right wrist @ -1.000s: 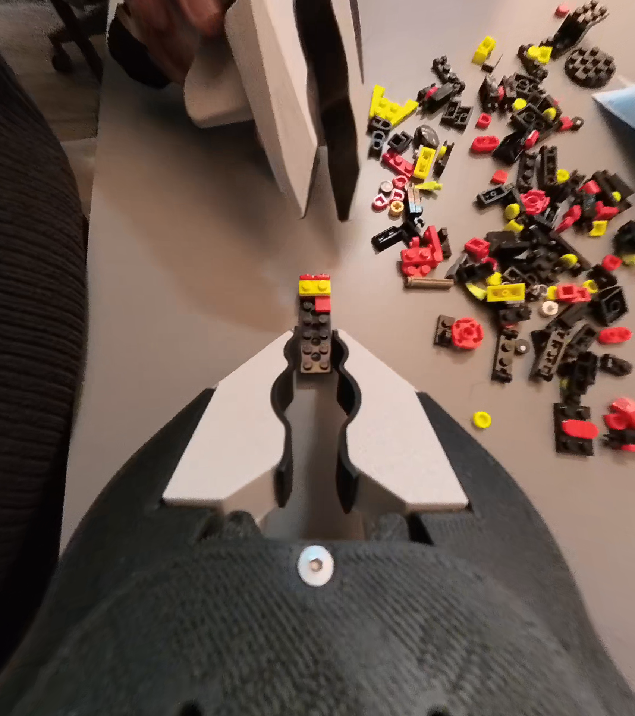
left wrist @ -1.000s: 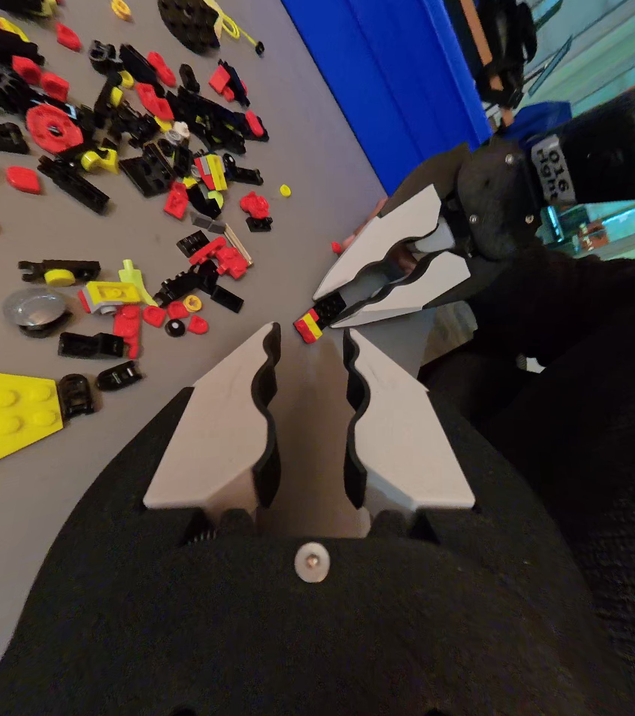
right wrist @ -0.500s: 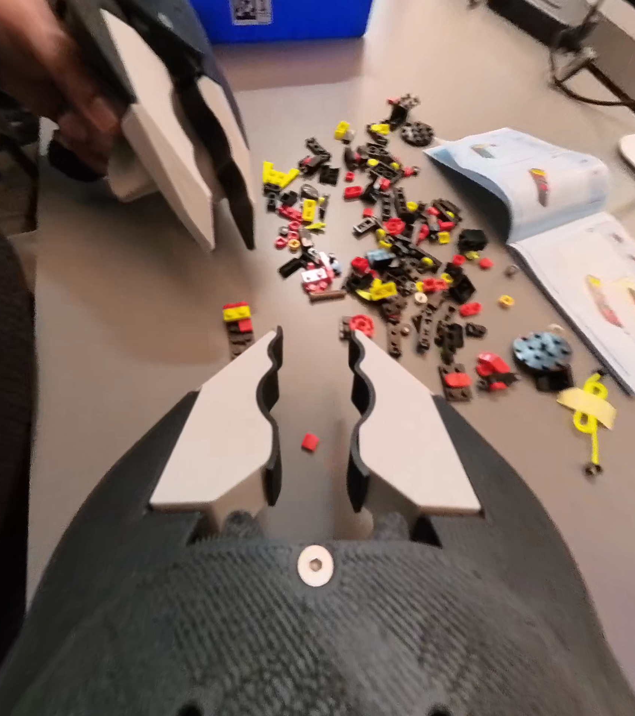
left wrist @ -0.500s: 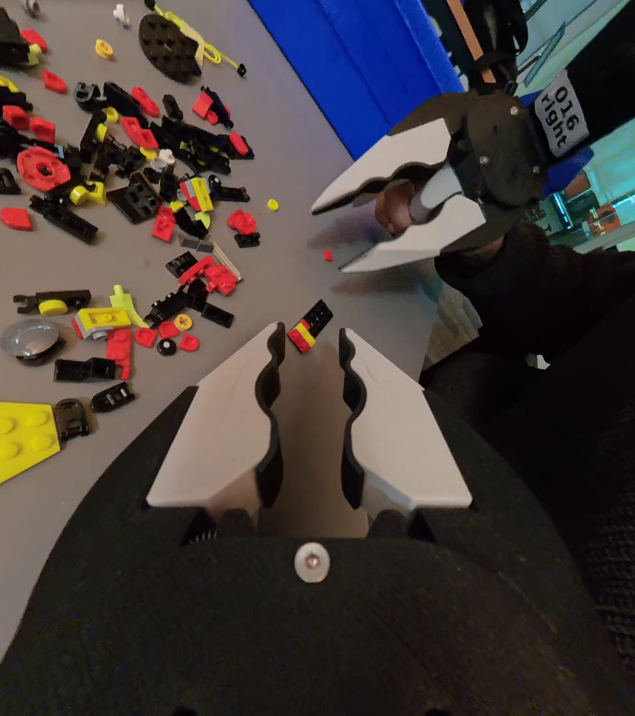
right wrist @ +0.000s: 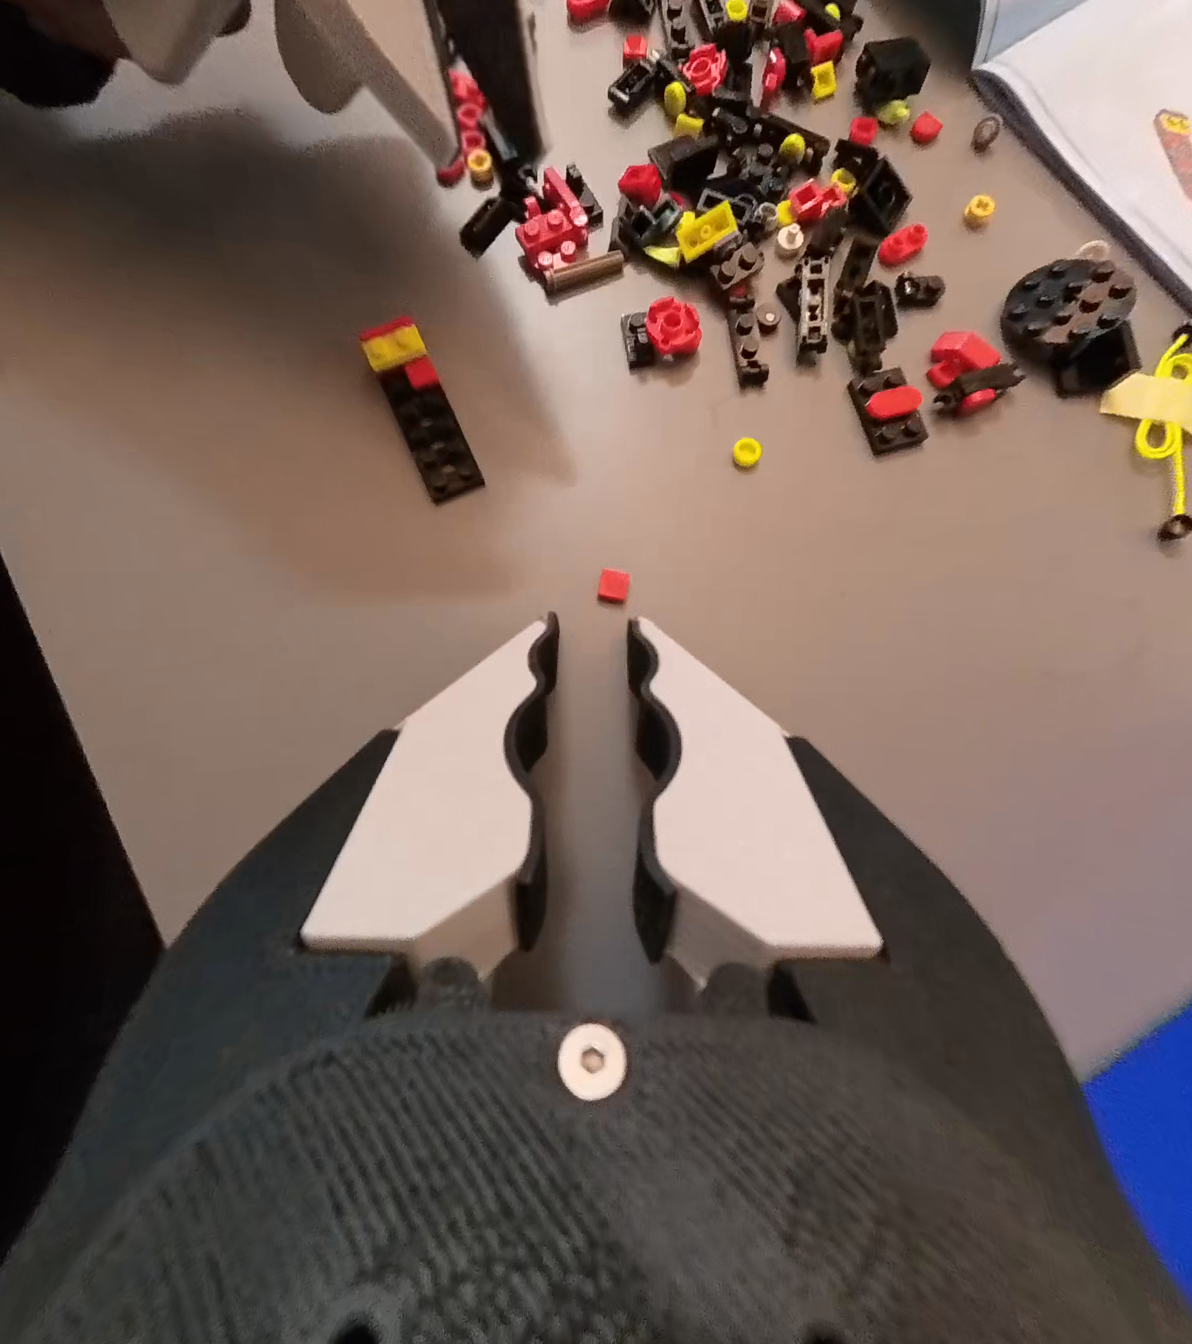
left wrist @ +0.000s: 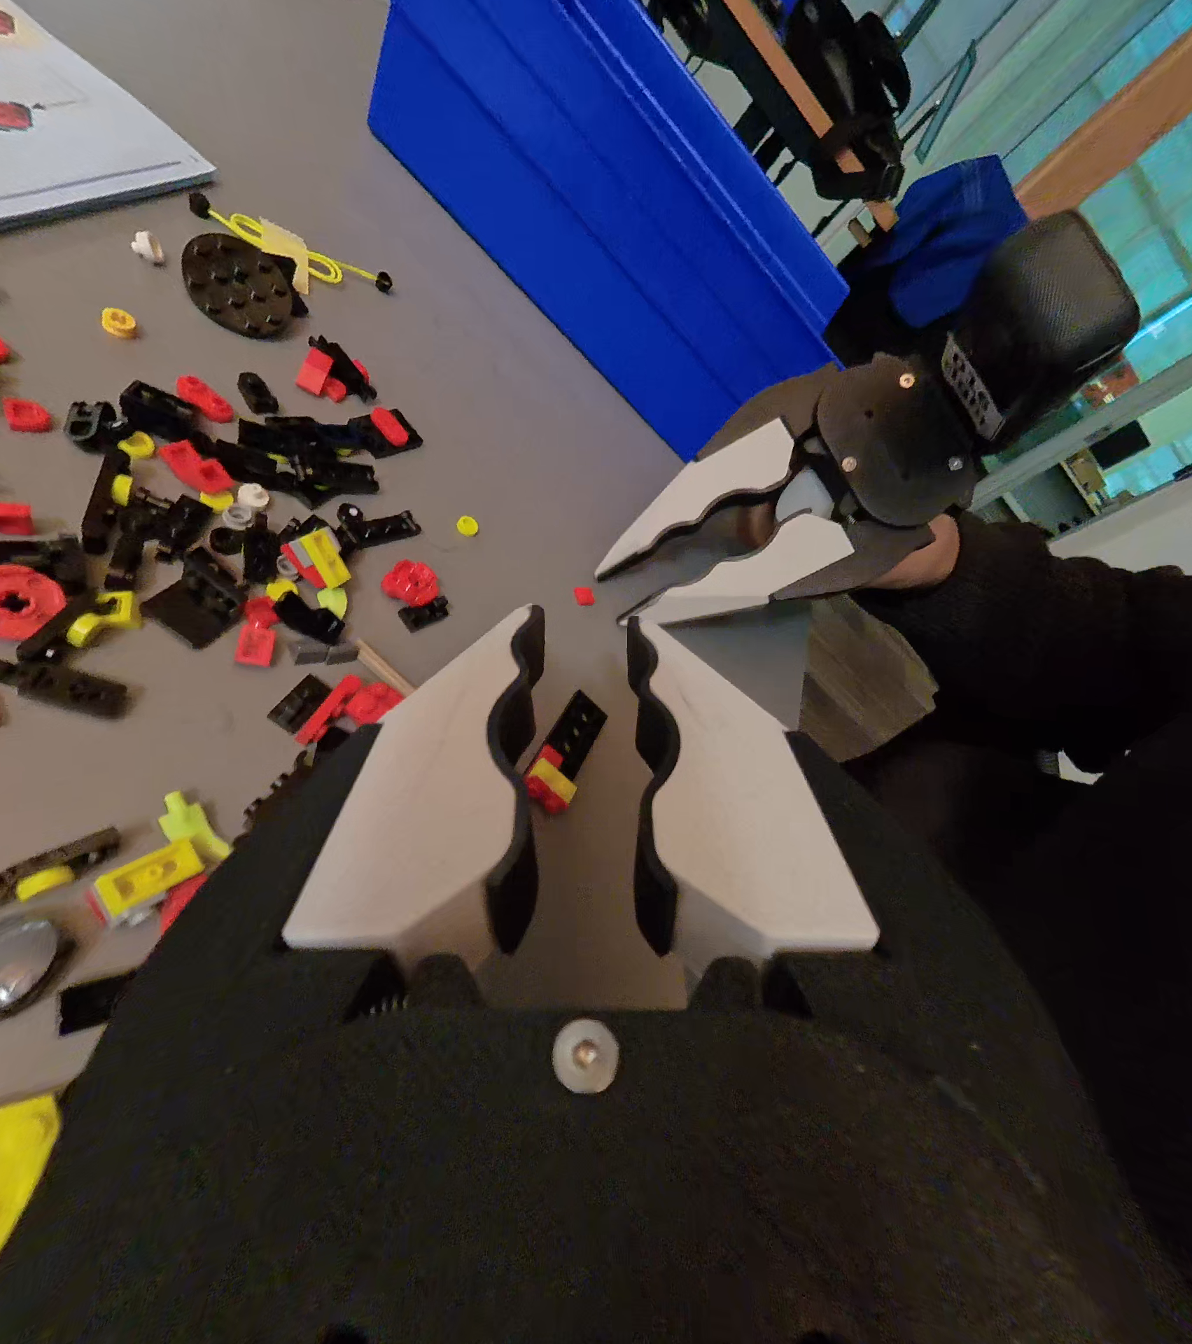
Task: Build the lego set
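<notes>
A: Which step is in hand, do you think?

B: I judge it is the picking of one small piece. The right gripper [right wrist: 591, 629] has its fingers released, with a gap between them and nothing inside. The small red tile [right wrist: 612, 585] lies flat on the grey table [right wrist: 869, 654], just beyond the fingertips and nearly in line with the gap.

A: And the part which is already built?

B: The black plate with red and yellow bricks [right wrist: 420, 407] lies on the table, ahead and to the left of the right fingers, well apart from them. In the left wrist view this same black plate with red and yellow bricks [left wrist: 567, 749] shows between the two fingers of the left gripper [left wrist: 584, 629], its red and yellow end close beside the left finger. These fingers are also released. I cannot tell if the finger touches the bricks or only hangs above them.

A: So nothing is held now?

B: Nothing, as far as I see. The pile of loose pieces [right wrist: 760, 182] stays farther ahead, to the right of the right fingers.

A: What does the next move call for?

B: In my opinion, the right fingers must go a little forward so the tile comes between the tips, then close gently. The tile is very thin and flat, so the tips must go low to the table, or it may slip away. The left gripper could then close on the plate to keep it steady for the joining
</notes>
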Action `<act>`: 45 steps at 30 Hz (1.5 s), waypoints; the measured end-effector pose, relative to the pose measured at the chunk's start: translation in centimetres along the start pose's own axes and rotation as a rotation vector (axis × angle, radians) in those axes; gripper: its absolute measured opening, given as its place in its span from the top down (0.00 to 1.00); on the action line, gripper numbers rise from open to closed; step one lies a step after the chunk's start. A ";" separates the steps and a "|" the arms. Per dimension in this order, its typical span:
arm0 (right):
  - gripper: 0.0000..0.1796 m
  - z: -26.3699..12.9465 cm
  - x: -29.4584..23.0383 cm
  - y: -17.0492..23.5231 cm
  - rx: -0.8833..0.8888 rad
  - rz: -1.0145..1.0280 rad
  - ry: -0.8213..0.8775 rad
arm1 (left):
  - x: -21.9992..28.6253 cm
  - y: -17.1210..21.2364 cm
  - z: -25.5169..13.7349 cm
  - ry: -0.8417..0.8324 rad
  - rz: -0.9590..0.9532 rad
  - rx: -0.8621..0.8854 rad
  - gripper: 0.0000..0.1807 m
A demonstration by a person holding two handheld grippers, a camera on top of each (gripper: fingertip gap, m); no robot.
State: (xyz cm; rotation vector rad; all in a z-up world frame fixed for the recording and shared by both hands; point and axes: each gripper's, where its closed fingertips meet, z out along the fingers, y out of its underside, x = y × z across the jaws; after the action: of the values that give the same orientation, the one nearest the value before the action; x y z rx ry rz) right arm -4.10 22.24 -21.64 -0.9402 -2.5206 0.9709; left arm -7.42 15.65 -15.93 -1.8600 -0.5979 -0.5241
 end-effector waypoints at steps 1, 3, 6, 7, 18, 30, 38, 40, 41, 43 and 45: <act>0.90 -0.1 -0.1 -0.1 0.016 0.018 -0.008 | 0.1 -0.1 0.2 0.007 -0.001 0.000 0.89; 0.90 -0.1 0.0 -0.5 0.055 0.060 -0.022 | 0.1 -0.3 0.5 0.012 0.000 -0.003 0.90; 0.90 0.2 0.2 -1.2 0.112 0.155 -0.059 | 0.0 -0.4 0.9 0.007 0.003 -0.009 0.92; 0.90 0.4 0.3 -1.2 0.113 0.191 -0.078 | -0.1 -0.3 0.9 0.006 0.004 -0.013 0.94; 0.97 0.8 -0.1 -1.7 0.083 0.131 -0.122 | -0.6 0.0 -0.4 -0.037 -0.020 0.016 0.94; 1.00 2.6 -5.2 -5.3 0.104 -0.186 -0.254 | -1.9 5.0 -1.5 -0.200 0.061 -0.184 0.93; 1.00 2.9 -4.7 -6.4 0.127 -0.218 -0.255 | -2.0 6.7 -1.5 -0.261 0.111 -0.240 0.93; 1.00 3.0 -4.5 -6.8 0.146 -0.208 -0.257 | -2.5 6.4 -2.1 -0.284 0.096 -0.217 0.93; 1.00 3.0 -4.5 -7.0 0.154 -0.202 -0.262 | -2.7 6.1 -2.3 -0.296 0.096 -0.200 0.94; 1.00 3.2 -4.6 -7.1 0.159 -0.194 -0.272 | -3.1 5.4 -2.8 -0.331 0.111 -0.163 0.94; 1.00 3.4 -4.6 -7.1 0.155 -0.192 -0.273 | -3.5 4.6 -3.2 -0.374 0.166 -0.129 0.94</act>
State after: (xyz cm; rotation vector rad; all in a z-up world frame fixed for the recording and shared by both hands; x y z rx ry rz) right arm -5.62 13.50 -19.44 -0.5402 -2.6437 1.2843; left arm -7.54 10.72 -20.24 -2.1277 -0.6585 -0.1045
